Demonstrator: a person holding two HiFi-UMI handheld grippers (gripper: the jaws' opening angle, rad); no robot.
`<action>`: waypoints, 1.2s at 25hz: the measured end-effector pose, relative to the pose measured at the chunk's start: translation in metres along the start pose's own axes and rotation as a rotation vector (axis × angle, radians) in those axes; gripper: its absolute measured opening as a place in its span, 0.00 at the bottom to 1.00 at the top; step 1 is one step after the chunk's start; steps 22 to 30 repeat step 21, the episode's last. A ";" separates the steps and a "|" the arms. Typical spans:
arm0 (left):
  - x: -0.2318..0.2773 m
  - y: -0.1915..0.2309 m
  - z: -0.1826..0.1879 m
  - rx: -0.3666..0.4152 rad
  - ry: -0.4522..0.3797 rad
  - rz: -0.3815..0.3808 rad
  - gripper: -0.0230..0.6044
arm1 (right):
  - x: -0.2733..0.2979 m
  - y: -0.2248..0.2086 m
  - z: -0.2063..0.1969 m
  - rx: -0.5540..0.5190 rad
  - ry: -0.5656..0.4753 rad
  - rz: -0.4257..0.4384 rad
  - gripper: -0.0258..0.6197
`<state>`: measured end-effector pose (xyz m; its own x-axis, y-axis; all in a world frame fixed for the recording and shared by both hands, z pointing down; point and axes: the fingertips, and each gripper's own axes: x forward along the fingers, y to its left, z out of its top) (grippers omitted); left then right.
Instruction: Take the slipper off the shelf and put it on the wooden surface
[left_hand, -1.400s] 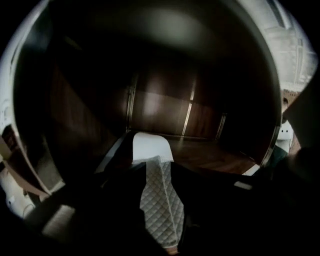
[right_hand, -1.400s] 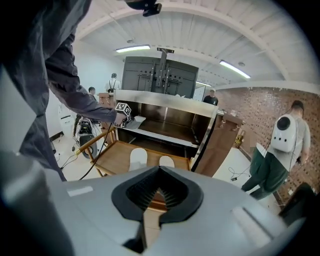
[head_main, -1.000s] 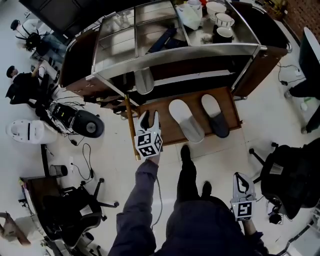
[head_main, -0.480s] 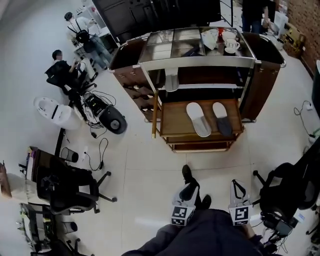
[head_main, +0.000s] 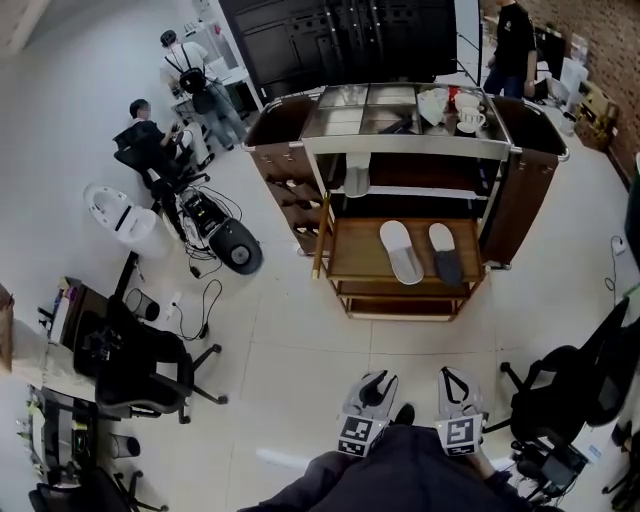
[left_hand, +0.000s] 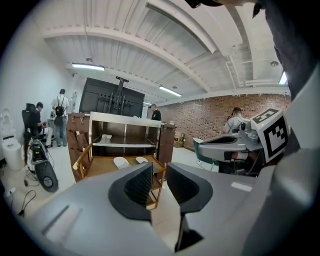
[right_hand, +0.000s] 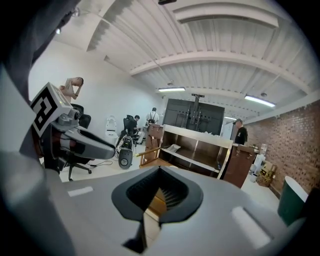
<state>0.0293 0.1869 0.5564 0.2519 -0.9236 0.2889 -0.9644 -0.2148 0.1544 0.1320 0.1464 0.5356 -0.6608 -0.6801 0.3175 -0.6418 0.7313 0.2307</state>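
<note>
A pale tiled floor lay beneath a white ribbed ceiling with strip lights. A brick wall stood right; black office chairs and cables sat left.

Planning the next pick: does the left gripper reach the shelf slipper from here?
Probably not: the left gripper, empty jaws just closing, is near the person's body, with only open floor between it and the slipper on the shelf.
</note>
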 end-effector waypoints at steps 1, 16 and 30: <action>-0.003 0.001 -0.002 -0.006 0.005 0.001 0.20 | -0.003 0.002 0.001 0.004 -0.005 0.001 0.04; 0.013 -0.027 -0.011 0.059 0.078 -0.092 0.18 | -0.024 -0.015 -0.027 0.043 0.008 -0.049 0.04; 0.023 -0.040 -0.010 0.071 0.084 -0.122 0.17 | -0.031 -0.027 -0.029 0.050 0.013 -0.071 0.04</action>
